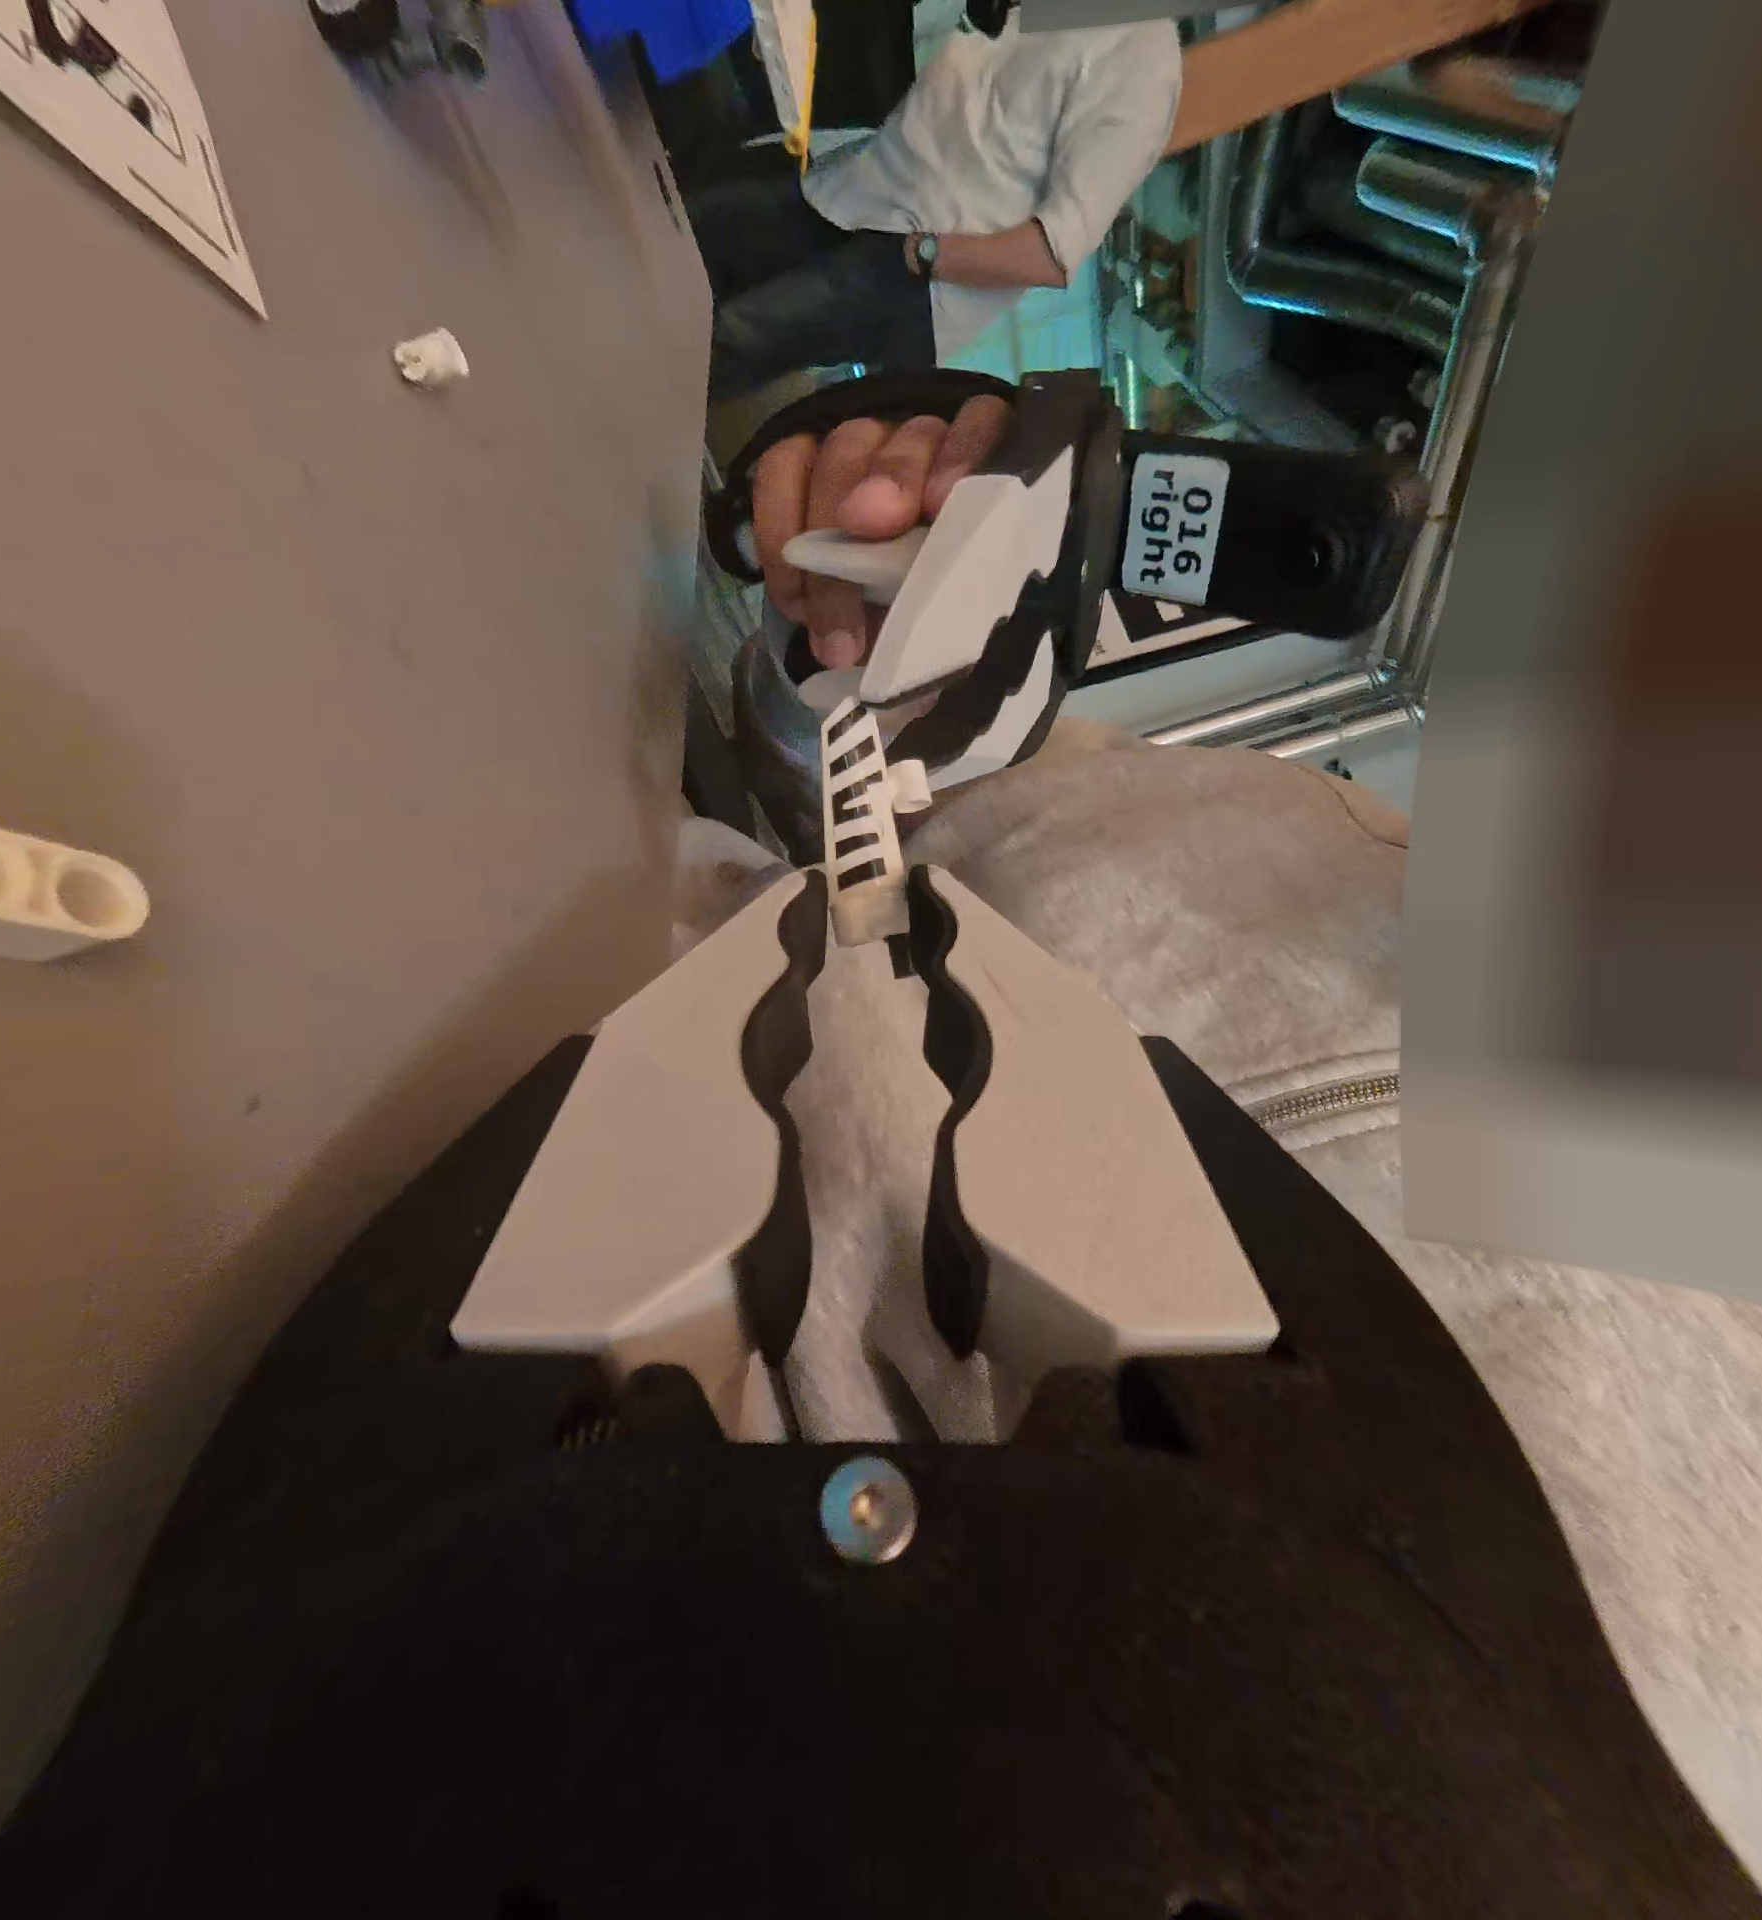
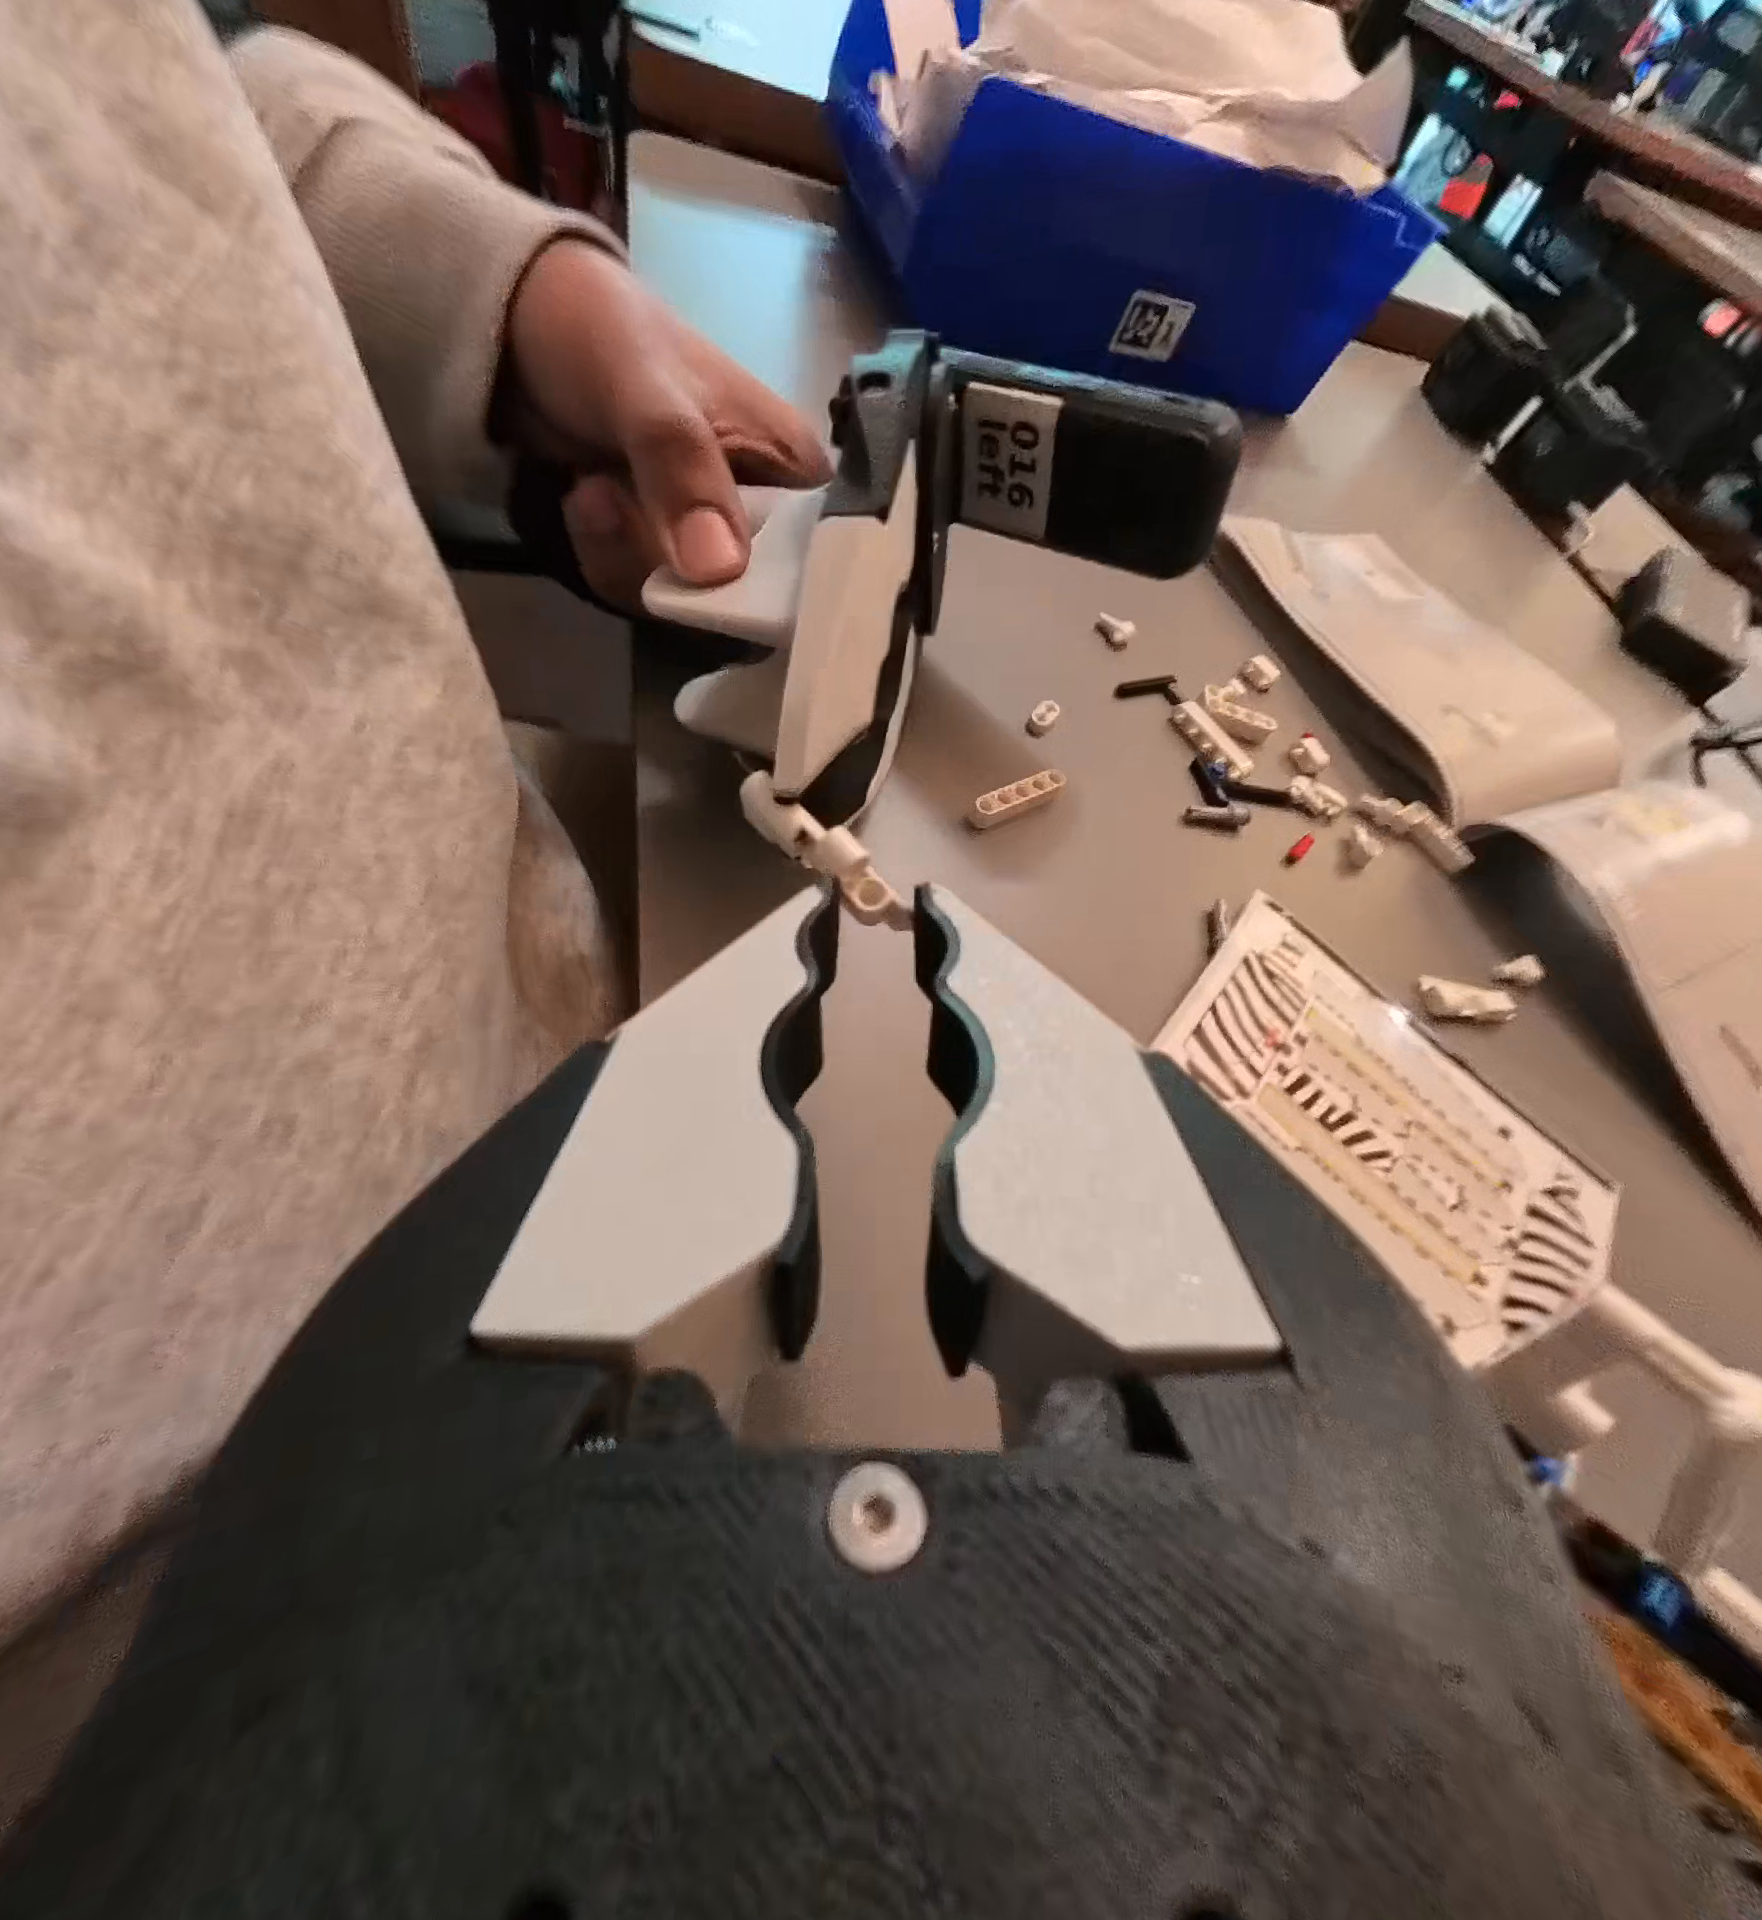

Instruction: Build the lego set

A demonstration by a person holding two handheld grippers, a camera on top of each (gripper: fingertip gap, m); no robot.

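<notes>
A small white lego assembly with black slots is held in the air between both grippers, off the table's near edge. My left gripper is shut on its lower end. My right gripper comes from above and is shut on its upper end. In the right wrist view the same assembly shows as a chain of white connectors. My right gripper pinches one end and my left gripper pinches the other. A hand holds each gripper's handle.
The grey table holds several loose white and black lego parts, a white five-hole beam, a partly built white slatted panel, an open booklet and a blue bin. A white beam and a small connector lie on the table in the left wrist view. The tips of both grippers are at nearly the same place.
</notes>
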